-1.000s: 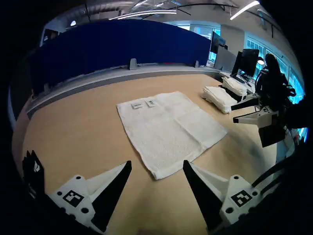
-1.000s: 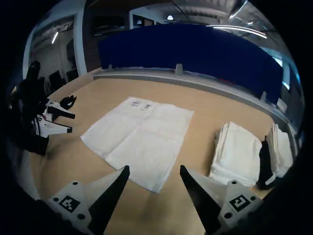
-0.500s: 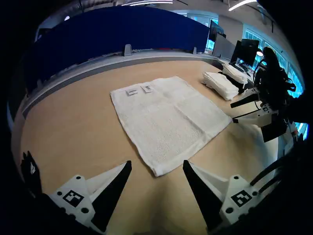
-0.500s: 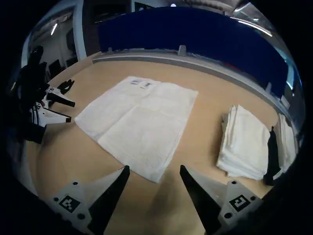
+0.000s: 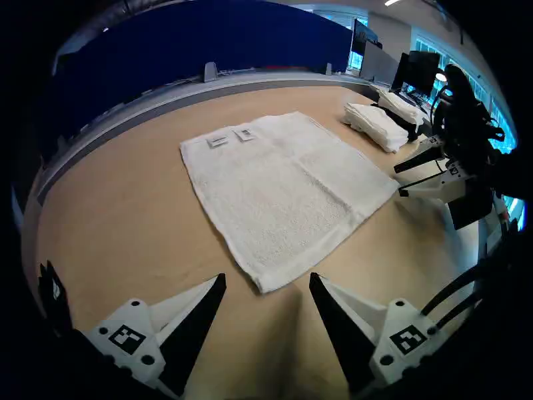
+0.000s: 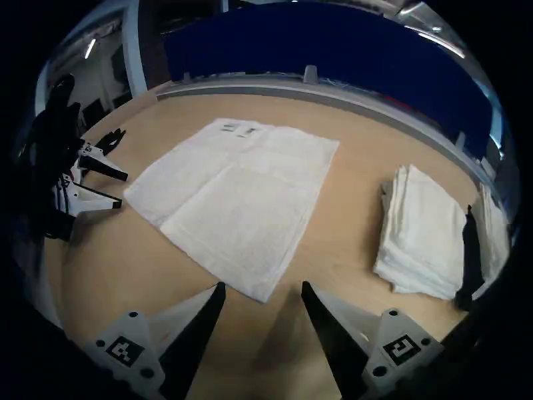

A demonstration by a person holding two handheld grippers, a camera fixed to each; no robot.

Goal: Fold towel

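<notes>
On the worktop (image 5: 120, 200) a towel (image 5: 286, 187) lies flat; left claw (image 5: 266, 276) and right claw (image 6: 263, 285) gape apart near its corners.

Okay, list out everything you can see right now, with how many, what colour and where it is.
table: one, light wood, under everything.
towel: one, white, spread flat in the middle of the table.
tags: two, pale grey, near the towel's far edge.
folded towels: two stacks, white, on the table beside the spread towel.
partition: one, dark blue, along the table's far edge.
monitors: dark, count unclear, beyond the stacks.
left gripper: one, white with black fingers, open, aimed at a near corner of the towel.
right gripper: one, same colours, open, aimed at another near corner.
</notes>
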